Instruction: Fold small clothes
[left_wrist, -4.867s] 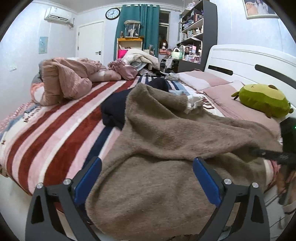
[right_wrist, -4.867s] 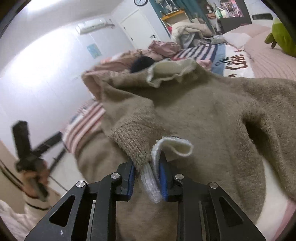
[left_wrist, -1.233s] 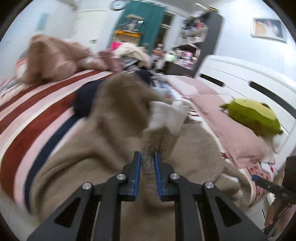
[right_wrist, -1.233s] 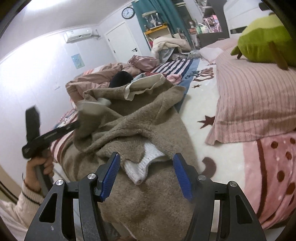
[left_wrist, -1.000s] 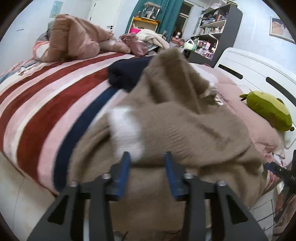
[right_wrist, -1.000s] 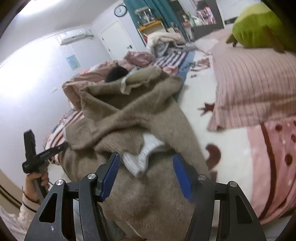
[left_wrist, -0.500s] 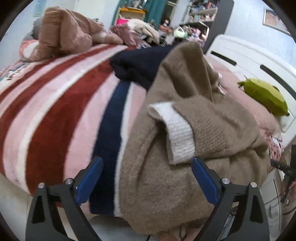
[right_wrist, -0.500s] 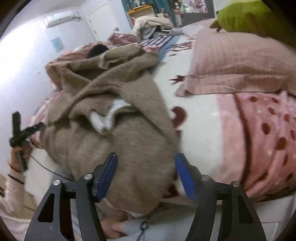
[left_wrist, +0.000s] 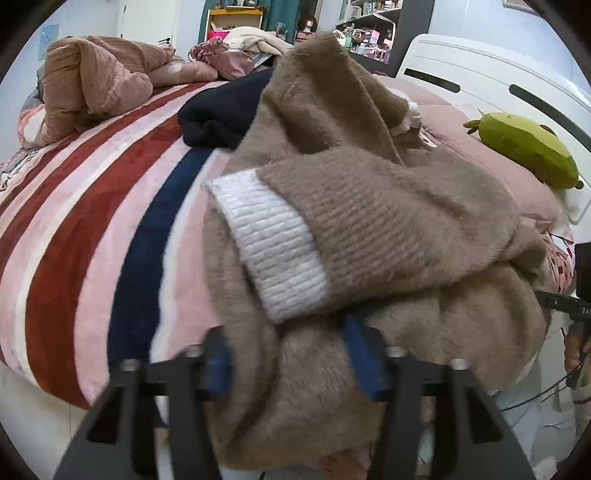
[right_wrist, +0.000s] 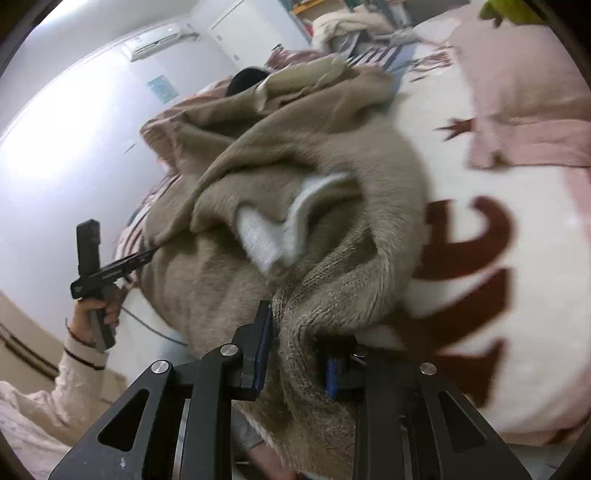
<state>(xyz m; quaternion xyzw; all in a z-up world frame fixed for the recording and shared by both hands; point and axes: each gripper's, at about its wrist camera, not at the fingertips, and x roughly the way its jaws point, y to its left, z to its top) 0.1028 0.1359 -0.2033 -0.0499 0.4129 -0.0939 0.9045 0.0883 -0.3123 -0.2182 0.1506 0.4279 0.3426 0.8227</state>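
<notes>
A fuzzy brown sweater (left_wrist: 369, 206) with white ribbed cuffs (left_wrist: 269, 247) lies heaped at the bed's near edge, sleeves folded over its body. My left gripper (left_wrist: 291, 363) has its fingers on either side of the sweater's lower hem, with a wide gap between them. My right gripper (right_wrist: 295, 354) straddles the hem at the other side of the sweater (right_wrist: 280, 192), blue pads pressed against the knit fabric. A white cuff (right_wrist: 269, 232) lies on top. The left gripper also shows in the right wrist view (right_wrist: 144, 256).
A striped red, pink and navy blanket (left_wrist: 85, 206) covers the bed. A navy garment (left_wrist: 221, 110) and a pink-brown pile (left_wrist: 92, 85) lie behind. A green plush toy (left_wrist: 524, 147) rests on pink pillows (right_wrist: 524, 92) by the white headboard (left_wrist: 480, 81).
Both grippers have moved down to the sweater's near hem and narrowed around it. Earlier they let go of the sleeves, which now lie across the body.
</notes>
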